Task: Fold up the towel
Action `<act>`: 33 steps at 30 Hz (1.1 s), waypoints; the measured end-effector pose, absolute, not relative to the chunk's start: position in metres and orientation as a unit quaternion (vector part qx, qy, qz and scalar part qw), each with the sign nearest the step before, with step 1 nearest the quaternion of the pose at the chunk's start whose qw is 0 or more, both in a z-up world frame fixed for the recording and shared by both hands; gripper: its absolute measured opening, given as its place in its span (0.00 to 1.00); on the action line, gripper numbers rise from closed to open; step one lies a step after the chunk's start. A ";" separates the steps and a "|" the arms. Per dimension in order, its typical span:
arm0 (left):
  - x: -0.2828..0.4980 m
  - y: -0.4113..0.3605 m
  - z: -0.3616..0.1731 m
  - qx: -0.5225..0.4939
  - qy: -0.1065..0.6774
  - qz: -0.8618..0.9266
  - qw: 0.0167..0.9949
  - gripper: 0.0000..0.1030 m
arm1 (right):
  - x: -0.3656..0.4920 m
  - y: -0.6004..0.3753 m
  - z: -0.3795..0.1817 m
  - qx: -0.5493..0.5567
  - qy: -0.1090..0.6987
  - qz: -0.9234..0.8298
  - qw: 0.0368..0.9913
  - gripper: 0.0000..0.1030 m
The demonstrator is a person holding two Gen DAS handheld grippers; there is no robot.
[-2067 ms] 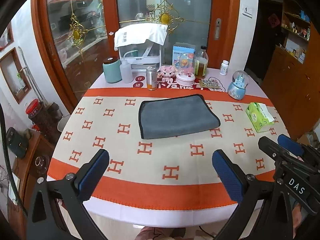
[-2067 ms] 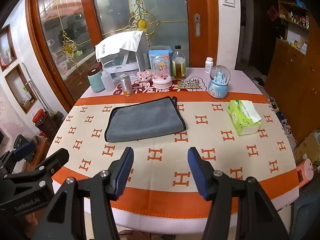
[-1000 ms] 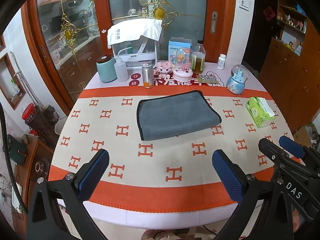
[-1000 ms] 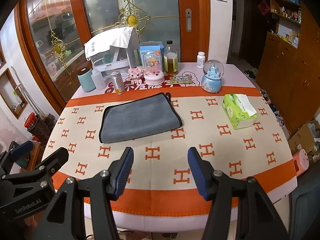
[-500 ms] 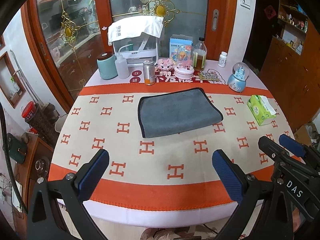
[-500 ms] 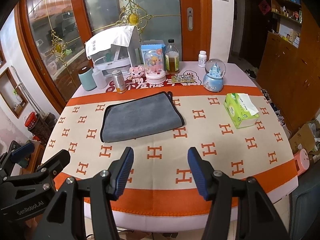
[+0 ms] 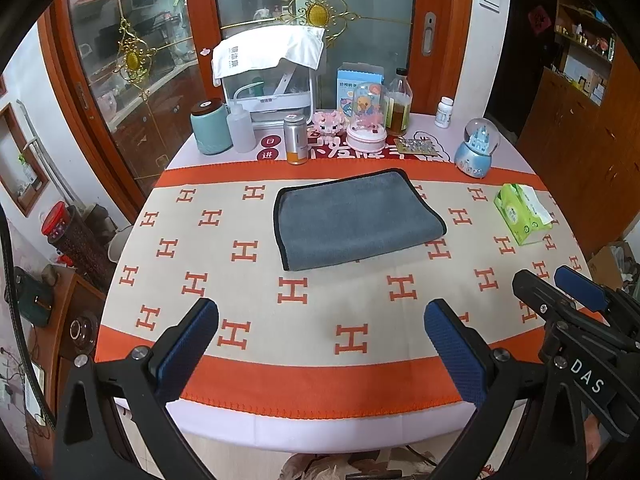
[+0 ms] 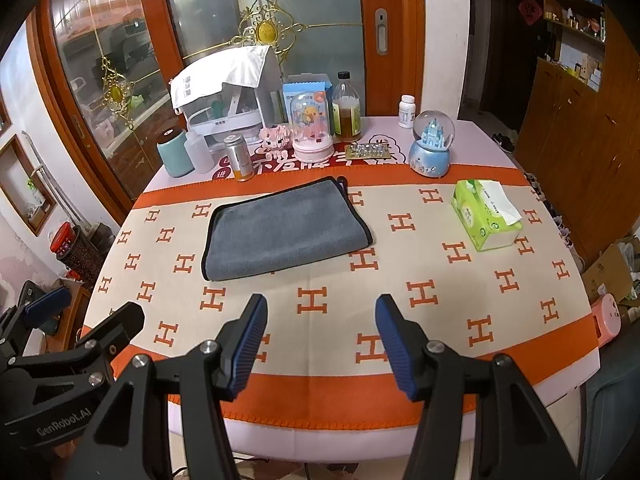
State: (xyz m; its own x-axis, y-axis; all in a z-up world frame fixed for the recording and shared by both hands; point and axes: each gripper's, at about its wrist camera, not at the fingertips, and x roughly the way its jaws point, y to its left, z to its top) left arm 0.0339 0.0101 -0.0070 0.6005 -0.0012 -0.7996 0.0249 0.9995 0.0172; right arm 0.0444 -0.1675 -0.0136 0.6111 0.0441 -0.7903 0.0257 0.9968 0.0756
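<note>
Both views edged nearer the towel (image 7: 358, 218).

Readable stuff: "DAS" is printed in white on the black body of the right tongs (image 7: 576, 298), and "GenRobot.AI" on the left tongs (image 8: 44, 312). The bench cloth (image 7: 360, 340) is covered in orange "H" letters, and the red mat (image 7: 276, 148) behind it shows "日" and "进".

Both wrist views sit nearer the table (image 7: 320, 420) than a second ago: the grey towel (image 7: 356, 220) looms larger and lower in frame, and the tissue pack (image 8: 484, 216) has slid outward as the left tongs (image 7: 320, 344) and right tongs (image 8: 320, 348) advance.
</note>
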 end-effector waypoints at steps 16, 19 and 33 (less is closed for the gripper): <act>0.034 0.011 -0.008 0.013 0.449 -0.007 0.893 0.99 | 0.046 -0.167 -0.015 0.040 0.442 0.006 0.896 0.55; 0.034 0.011 -0.008 0.013 0.449 -0.007 0.893 0.99 | 0.046 -0.167 -0.015 0.041 0.442 0.005 0.896 0.55; 0.036 0.013 -0.011 0.013 0.452 -0.006 0.892 0.99 | 0.047 -0.165 -0.018 0.042 0.447 0.007 0.893 0.55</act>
State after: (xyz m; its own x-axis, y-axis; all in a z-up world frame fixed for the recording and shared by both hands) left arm 0.0363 0.0126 -0.0106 0.5909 0.0001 -0.8068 0.0231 0.9996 0.0170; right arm 0.0474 -0.1649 -0.0176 0.6002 0.0499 -0.7983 0.0252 0.9964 0.0813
